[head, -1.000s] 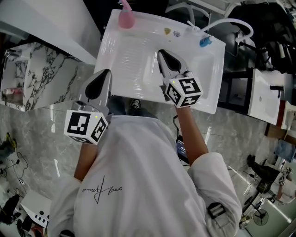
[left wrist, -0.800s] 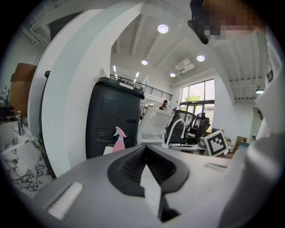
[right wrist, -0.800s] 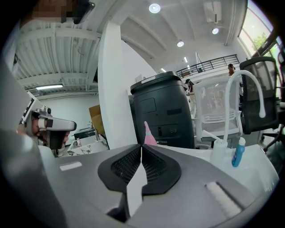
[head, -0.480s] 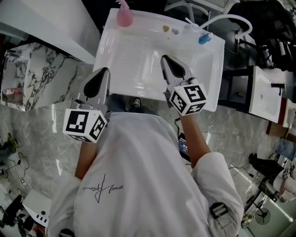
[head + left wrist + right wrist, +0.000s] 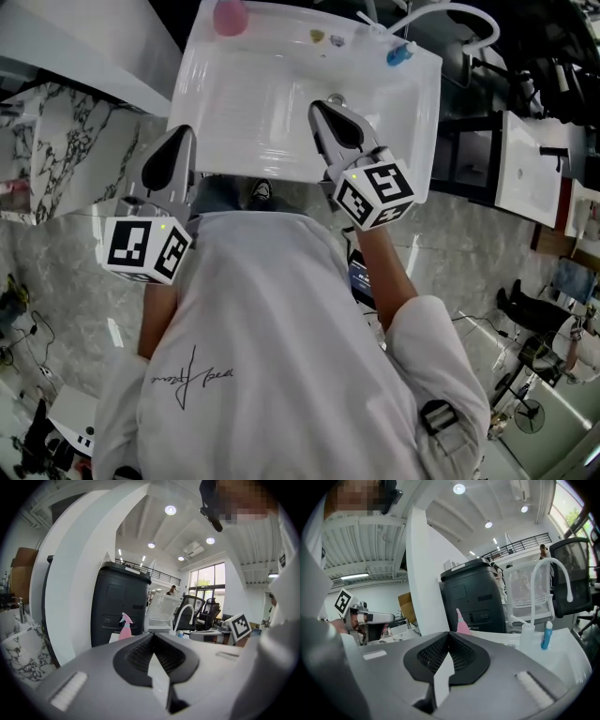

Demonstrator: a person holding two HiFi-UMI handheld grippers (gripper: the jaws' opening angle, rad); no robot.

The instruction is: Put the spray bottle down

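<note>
The pink spray bottle (image 5: 229,16) stands upright at the far left corner of the white basin (image 5: 253,103), apart from both grippers. In the left gripper view the bottle (image 5: 124,627) shows whole beyond the jaw tips; in the right gripper view the bottle (image 5: 462,622) is partly hidden behind the jaws. My right gripper (image 5: 323,107) hovers over the basin's middle, shut with nothing in it. My left gripper (image 5: 174,142) hangs at the basin's near left edge, also shut and empty. Both grippers' jaws, left (image 5: 152,636) and right (image 5: 449,634), meet at their tips.
A white curved faucet (image 5: 448,13) and a small blue bottle (image 5: 398,54) sit at the basin's far right. A marble counter (image 5: 56,141) lies to the left. A black bin (image 5: 119,602) stands behind the basin. A white cabinet (image 5: 520,169) is at the right.
My right gripper has drawn back a little from the far side towards the basin's near edge. The spray bottle stays standing in its corner. The left gripper has not moved.
</note>
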